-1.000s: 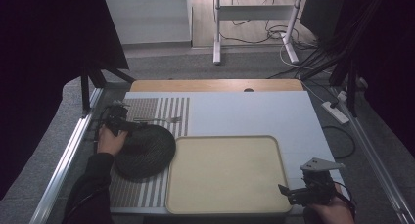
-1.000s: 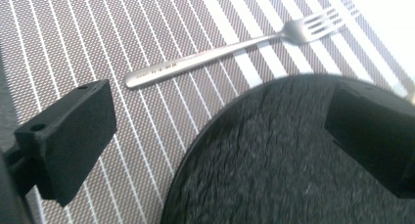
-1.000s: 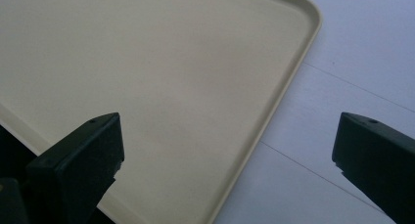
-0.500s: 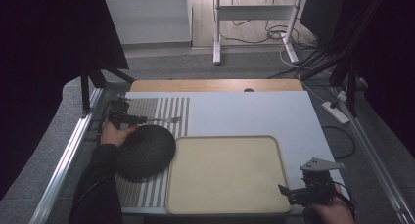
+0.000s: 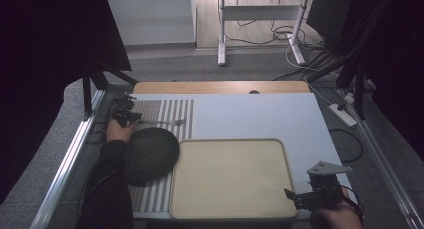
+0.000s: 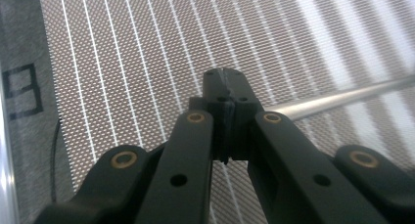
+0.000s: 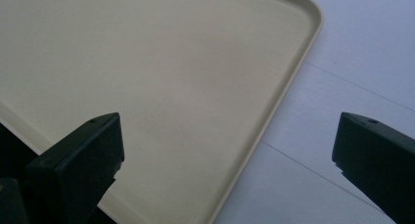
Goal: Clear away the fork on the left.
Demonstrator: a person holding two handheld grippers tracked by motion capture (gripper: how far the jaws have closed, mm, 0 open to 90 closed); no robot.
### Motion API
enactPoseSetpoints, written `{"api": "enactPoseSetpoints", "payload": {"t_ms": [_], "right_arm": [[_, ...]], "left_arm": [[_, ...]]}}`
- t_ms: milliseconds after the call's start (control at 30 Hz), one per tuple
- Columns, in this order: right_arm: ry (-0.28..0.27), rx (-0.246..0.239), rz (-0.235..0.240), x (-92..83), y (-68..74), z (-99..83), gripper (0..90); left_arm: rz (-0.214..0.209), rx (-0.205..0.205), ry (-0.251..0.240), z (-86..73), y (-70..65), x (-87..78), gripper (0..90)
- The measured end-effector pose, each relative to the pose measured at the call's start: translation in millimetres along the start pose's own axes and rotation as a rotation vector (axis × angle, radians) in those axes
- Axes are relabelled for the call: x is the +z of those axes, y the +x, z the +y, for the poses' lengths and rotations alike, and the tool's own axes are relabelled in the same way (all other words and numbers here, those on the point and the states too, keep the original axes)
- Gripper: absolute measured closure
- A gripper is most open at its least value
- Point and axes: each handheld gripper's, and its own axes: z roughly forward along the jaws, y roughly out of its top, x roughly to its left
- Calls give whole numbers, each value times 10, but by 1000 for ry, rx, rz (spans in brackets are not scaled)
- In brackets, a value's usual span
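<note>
A metal fork point(image 5: 170, 122) lies on the striped mat point(image 5: 165, 109) at the far left, and its handle point(image 6: 337, 94) runs off to the right in the left gripper view. My left gripper point(image 5: 126, 109) point(image 6: 226, 72) sits at the handle's end. Its jaws have just been closing and now meet. The handle's end is hidden behind the right jaw, and nothing shows between the pads. My right gripper point(image 5: 292, 196) point(image 7: 227, 131) stands open and empty over the near right corner of the beige tray point(image 5: 230, 140) point(image 7: 293, 72).
A dark round woven disc point(image 5: 150, 154) lies on the striped mat next to the tray's left edge, partly under my left forearm. A pale table top point(image 5: 260, 114) stretches behind the tray. A metal rail point(image 5: 75, 149) runs along the table's left side.
My left gripper has moved a little away and to the right, from beside the dark disc to the fork's handle end. The right gripper has stayed put.
</note>
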Motion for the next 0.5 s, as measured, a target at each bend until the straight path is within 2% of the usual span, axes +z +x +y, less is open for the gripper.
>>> {"api": "enactPoseSetpoints", "payload": {"t_ms": [67, 100, 233, 400, 500], "right_arm": [[0, -1, 1, 0, -1, 0, 0], [1, -1, 2, 2, -1, 1, 0], [6, -9, 1, 0, 5, 1, 0], [4, -8, 1, -2, 5, 0, 0], [4, -11, -1, 1, 11, 1, 0]], "left_arm": [[12, -4, 9, 1, 4, 39, 890], [14, -9, -5, -4, 8, 52, 890], [2, -18, 10, -10, 19, 40, 892], [-38, 12, 59, -65, 22, -33, 892], [-83, 27, 96, -105, 20, -81, 891]]}}
